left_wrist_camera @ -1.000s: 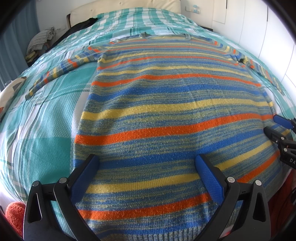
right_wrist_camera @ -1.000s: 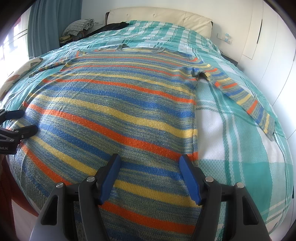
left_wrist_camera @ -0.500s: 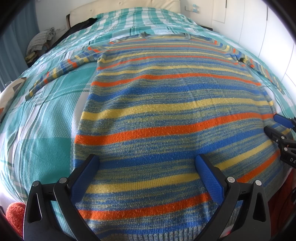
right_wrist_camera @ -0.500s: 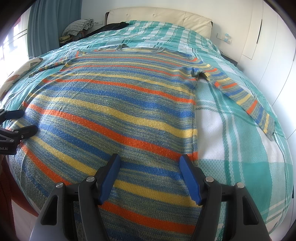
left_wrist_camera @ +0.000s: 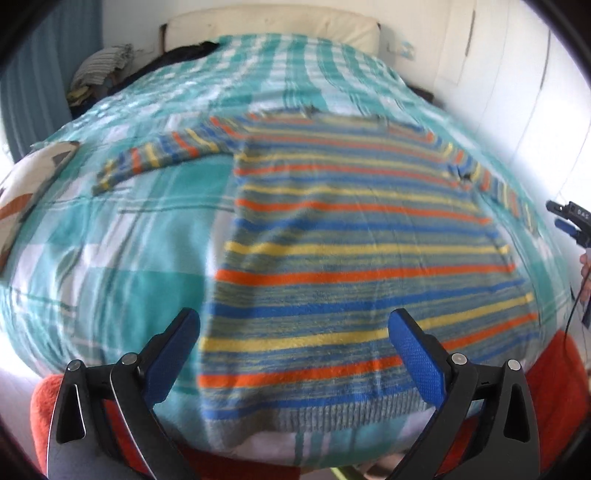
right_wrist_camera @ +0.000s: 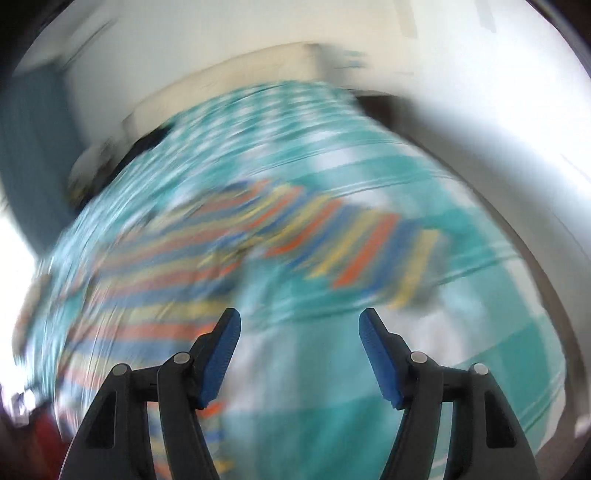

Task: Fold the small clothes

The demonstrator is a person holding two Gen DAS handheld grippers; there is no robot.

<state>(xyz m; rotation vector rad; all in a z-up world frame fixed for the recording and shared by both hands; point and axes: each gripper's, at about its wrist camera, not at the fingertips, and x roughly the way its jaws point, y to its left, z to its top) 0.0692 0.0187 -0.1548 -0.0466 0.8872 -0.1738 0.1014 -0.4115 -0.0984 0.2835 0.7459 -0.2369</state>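
A striped sweater (left_wrist_camera: 354, 258) in blue, yellow and orange lies flat on the teal plaid bed cover (left_wrist_camera: 110, 266), both sleeves spread out. My left gripper (left_wrist_camera: 293, 332) is open and empty, raised above the sweater's lower left corner near the grey hem. My right gripper (right_wrist_camera: 300, 339) is open and empty above bare cover, beside the right sleeve (right_wrist_camera: 362, 243); its view is heavily blurred. The right gripper also shows at the right edge of the left wrist view (left_wrist_camera: 569, 221).
A cream headboard (left_wrist_camera: 273, 22) and white wall close off the far end. Folded clothes (left_wrist_camera: 99, 70) sit at the far left by a blue curtain. A printed pillow (left_wrist_camera: 26, 184) lies at the left. Something orange-red (left_wrist_camera: 554, 362) lies below the bed's near edge.
Both grippers have lifted and pulled back from the sweater's hem. The right one has swung quickly to the right toward the right sleeve. The sweater has not moved.
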